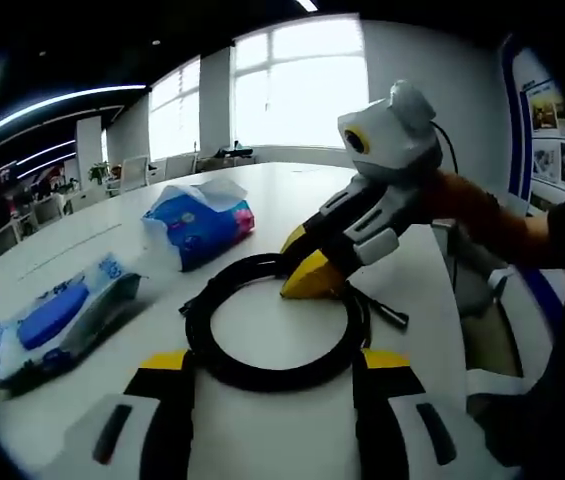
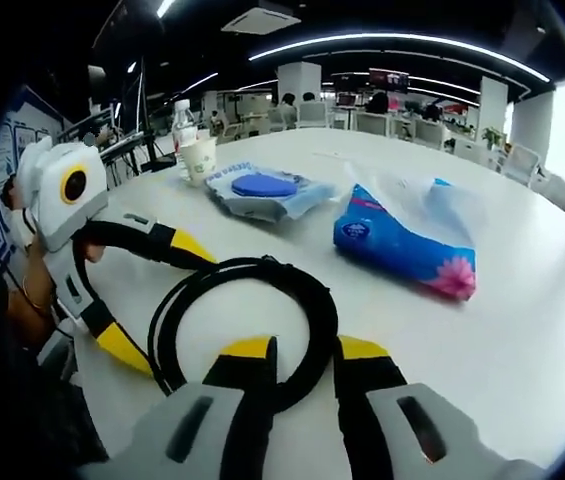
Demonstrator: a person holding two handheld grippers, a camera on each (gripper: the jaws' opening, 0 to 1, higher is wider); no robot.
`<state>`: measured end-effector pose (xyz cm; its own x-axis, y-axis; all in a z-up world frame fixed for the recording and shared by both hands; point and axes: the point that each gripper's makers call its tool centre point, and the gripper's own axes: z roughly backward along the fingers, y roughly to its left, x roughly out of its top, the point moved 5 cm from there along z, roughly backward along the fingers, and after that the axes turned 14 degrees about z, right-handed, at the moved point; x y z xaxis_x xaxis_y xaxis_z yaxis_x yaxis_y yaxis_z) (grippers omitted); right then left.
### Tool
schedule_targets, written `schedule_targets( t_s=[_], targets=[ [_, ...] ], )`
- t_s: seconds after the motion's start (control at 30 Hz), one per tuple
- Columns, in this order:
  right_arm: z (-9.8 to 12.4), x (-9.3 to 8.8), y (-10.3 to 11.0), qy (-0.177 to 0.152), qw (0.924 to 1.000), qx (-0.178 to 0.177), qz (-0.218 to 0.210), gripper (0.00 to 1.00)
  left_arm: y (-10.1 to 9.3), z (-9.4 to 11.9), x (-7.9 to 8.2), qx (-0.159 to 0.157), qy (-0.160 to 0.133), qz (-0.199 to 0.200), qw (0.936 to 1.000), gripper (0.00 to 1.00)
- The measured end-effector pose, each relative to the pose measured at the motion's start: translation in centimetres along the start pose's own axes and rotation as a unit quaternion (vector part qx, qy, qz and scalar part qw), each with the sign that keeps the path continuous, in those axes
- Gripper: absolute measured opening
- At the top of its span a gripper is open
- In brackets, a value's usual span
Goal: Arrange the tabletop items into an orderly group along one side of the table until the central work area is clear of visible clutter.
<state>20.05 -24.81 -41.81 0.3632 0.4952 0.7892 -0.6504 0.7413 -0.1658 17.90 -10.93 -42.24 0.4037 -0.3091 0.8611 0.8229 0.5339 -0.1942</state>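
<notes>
A coiled black cable (image 1: pixel 262 372) lies on the white table (image 1: pixel 292 190). My left gripper (image 1: pixel 277 360) is open wide, its yellow-tipped jaws astride the coil's near arc. My right gripper (image 1: pixel 304 265) reaches in from the right and pinches the coil's far side. In the right gripper view, my right gripper (image 2: pixel 304 350) is shut on the black cable (image 2: pixel 232 270), and the left gripper (image 2: pixel 157 295) straddles the loop from the left. A blue tissue pack (image 1: pixel 202 222) (image 2: pixel 407 240) and a wet-wipes pack (image 1: pixel 57 320) (image 2: pixel 262 190) lie beyond the coil.
A paper cup (image 2: pixel 199 158) and a water bottle (image 2: pixel 184 125) stand near the table's far edge. A person's sleeve (image 1: pixel 482 215) follows the right gripper. The cable's plug end (image 1: pixel 397 318) sticks out of the coil. Office desks and chairs fill the room behind.
</notes>
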Motion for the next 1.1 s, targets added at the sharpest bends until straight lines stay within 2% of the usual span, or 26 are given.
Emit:
schedule_targets(
  t_s=[0.23, 0.37, 0.57, 1.1],
  targets=[
    [0.2, 0.2, -0.1, -0.004, 0.9999, 0.001, -0.014, 0.14, 0.0, 0.1, 0.2, 0.000, 0.009, 0.008, 0.9999, 0.63],
    [0.5, 1.4, -0.8, -0.029, 0.9967, 0.013, -0.074, 0.11, 0.3, 0.4, 0.3, -0.001, 0.008, 0.022, 0.9997, 0.63],
    [0.0, 2.4, -1.1, -0.037, 0.9962, 0.011, -0.078, 0.09, 1.0, 1.3, 1.2, 0.002, -0.014, 0.033, 0.9993, 0.60],
    [-1.4, 3.2, -0.9, -0.033, 0.9944, 0.013, -0.100, 0.08, 2.5, 1.7, 1.9, 0.009, -0.018, 0.030, 0.9993, 0.60]
  ],
)
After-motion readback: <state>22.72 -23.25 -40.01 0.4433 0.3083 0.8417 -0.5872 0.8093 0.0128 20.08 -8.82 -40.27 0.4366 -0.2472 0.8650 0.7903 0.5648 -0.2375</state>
